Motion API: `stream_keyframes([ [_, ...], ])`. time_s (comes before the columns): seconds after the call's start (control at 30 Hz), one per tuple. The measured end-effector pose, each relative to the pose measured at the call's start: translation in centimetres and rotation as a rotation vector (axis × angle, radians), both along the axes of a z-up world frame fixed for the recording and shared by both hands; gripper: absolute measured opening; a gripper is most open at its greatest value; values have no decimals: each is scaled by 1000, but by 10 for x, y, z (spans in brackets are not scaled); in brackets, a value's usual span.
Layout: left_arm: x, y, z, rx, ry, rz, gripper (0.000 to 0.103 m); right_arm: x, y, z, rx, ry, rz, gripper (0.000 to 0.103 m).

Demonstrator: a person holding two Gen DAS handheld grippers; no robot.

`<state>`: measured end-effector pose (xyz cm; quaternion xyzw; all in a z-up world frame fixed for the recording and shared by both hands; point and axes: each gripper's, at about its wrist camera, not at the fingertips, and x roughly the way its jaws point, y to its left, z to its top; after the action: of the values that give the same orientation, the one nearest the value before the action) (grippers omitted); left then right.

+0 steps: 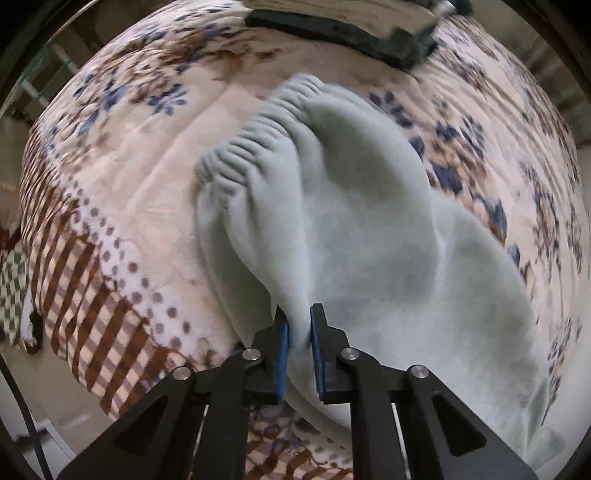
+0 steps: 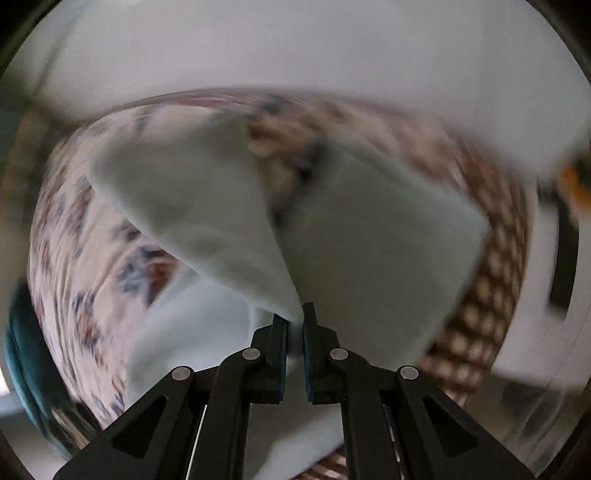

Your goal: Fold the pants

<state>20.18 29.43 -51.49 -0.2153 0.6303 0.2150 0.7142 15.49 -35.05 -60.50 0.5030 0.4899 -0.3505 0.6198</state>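
Left gripper (image 1: 298, 325), pointing down, blue pads (image 1: 283, 347) drawn together and clamped on a gathered fold of pale grey-green pants (image 1: 369, 229); fabric pinched between both pads and rising in a ridge away from them. Pants spread on a bed under a floral blanket (image 1: 140, 155) with a brown checked border (image 1: 92, 295); elastic waistband (image 1: 258, 140) bunched at the far end, leg fabric trailing toward lower right. Dark flat object (image 1: 332, 29) at the far edge of the bed, too blurred to identify.

Right gripper (image 2: 294, 325), pads nearly together and clamped on a thin edge of the same pants (image 2: 369, 240), lifted clear of the blanket (image 2: 74, 258); two flaps of cloth hanging away to either side of the pinch point. View heavily motion-blurred; white wall (image 2: 295, 48) behind
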Motion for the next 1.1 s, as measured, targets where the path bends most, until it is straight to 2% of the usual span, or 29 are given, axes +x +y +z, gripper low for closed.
stream_keyframes([
  [0.1, -2, -5, -6, -15, 23, 1, 23, -23, -1, -45, 128, 10, -68, 15],
  [0.2, -14, -11, 2, -89, 14, 31, 25, -28, 0, -53, 159, -26, -95, 20],
  [0.23, -19, -13, 7, -105, 3, 40, 27, -29, 1, -50, 161, -53, -100, 26],
  [0.3, -33, -20, 19, -166, -36, 84, 35, -34, 6, -37, 157, -111, -116, 46],
  [0.37, -42, -30, 19, -253, -50, 122, 48, -40, 13, -23, 160, -147, -134, 69],
  [0.47, -38, -50, -7, -389, -23, 169, 49, -41, 26, -12, 212, -197, -122, 75],
  [0.53, -30, -58, -32, -474, 3, 213, 49, -33, 32, -25, 286, -215, -100, 75],
  [0.6, -23, -65, -52, -500, 26, 250, 49, -24, 34, -42, 334, -231, -101, 75],
  [0.63, -19, -66, -57, -491, 33, 254, 48, -15, 33, -54, 352, -257, -97, 75],
  [0.67, -15, -68, -61, -465, 34, 261, 46, -8, 32, -62, 350, -266, -96, 69],
  [0.7, -12, -67, -61, -447, 21, 272, 43, -2, 31, -67, 340, -279, -93, 57],
  [0.73, -12, -68, -59, -426, 14, 265, 30, 9, 30, -71, 321, -256, -62, 11],
  [0.77, -10, -71, -53, -390, 4, 230, 24, 13, 29, -68, 285, -213, -36, 9],
  [0.9, -14, -86, -19, -263, -35, 76, 15, 7, 23, -29, 199, -248, 29, 8],
  [0.93, -20, -87, -5, -227, -45, 48, 10, 1, 22, -15, 181, -254, 44, 8],
  [1.03, -27, -80, 5, -182, -32, 20, 9, -26, 22, 6, 169, -213, 52, 8],
  [1.1, -32, -72, -7, -198, -2, 29, 11, -36, 23, -4, 217, -199, 84, 8],
])
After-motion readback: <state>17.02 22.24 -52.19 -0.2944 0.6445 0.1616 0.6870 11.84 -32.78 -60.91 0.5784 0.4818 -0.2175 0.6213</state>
